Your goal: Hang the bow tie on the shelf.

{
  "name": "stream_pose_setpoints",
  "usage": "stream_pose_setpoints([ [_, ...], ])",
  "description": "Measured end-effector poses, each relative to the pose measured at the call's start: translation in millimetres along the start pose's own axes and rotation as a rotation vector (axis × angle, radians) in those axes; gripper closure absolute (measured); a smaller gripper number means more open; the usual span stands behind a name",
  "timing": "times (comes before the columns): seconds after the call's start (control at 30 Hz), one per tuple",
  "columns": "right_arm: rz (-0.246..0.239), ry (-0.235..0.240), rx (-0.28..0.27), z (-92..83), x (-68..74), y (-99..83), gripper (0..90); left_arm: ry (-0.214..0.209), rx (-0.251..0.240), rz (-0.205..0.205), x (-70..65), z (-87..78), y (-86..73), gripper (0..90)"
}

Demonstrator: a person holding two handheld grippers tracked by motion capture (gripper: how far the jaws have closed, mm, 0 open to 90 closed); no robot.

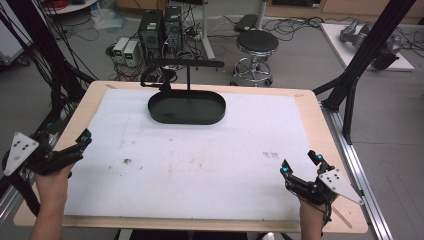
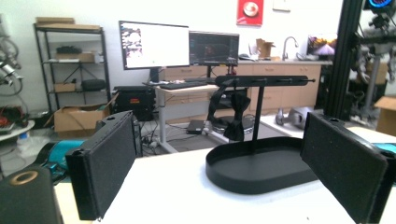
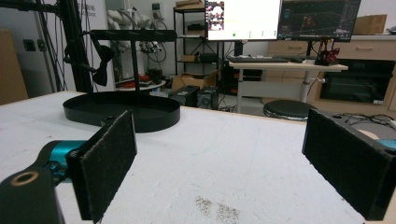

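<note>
Both grippers sit low in the frame with jaws spread wide, holding nothing: the left gripper [image 1: 82, 141] at the lower left, the right gripper [image 1: 301, 164] at the lower right. Upper centre, a black oval tray [image 1: 186, 108] lies empty, long axis left-right; a bow tie [image 2: 236, 116] hangs from its T-shaped stand [image 1: 188, 65]. No writing is readable.

Bow tie [image 1: 150, 76] small, indistinct
</note>
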State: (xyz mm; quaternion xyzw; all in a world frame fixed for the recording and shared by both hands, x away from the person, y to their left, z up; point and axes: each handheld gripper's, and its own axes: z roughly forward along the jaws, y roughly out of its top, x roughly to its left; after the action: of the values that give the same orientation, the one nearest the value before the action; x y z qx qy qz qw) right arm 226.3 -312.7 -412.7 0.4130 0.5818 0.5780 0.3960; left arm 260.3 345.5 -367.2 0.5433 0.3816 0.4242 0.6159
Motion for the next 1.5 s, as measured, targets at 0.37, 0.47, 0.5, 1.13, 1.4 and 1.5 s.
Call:
stream_pose_setpoints([
  [0.37, 0.006, -0.016, 0.001, 0.5, 1.3, -0.1, 9.2, 0.07, -0.043, 0.029, -6.5, -30.2, -30.9, 11.1],
  [0.47, 0.009, -0.018, -0.006, 2.0, 0.8, 0.2, 9.2, 0.064, -0.028, 0.017, -7.0, -30.2, -34.4, 11.1],
  [0.5, 0.011, -0.018, -0.003, 2.8, 1.1, 0.3, 9.2, 0.059, -0.024, 0.003, -7.3, -30.2, -37.5, 11.1],
  [1.13, -0.005, -0.011, 0.004, 6.6, 4.7, 0.3, 9.2, 0.055, 0.016, -0.027, -5.3, -27.1, -49.0, 11.3],
  [1.4, -0.004, -0.01, 0.005, 6.3, 4.2, 0.4, 9.2, 0.044, 0.018, -0.037, -7.0, -25.8, -49.6, 11.3],
  [1.5, -0.003, -0.011, 0.002, 5.7, 3.7, 0.5, 9.2, 0.04, 0.019, -0.042, -7.1, -25.5, -49.8, 11.3],
])
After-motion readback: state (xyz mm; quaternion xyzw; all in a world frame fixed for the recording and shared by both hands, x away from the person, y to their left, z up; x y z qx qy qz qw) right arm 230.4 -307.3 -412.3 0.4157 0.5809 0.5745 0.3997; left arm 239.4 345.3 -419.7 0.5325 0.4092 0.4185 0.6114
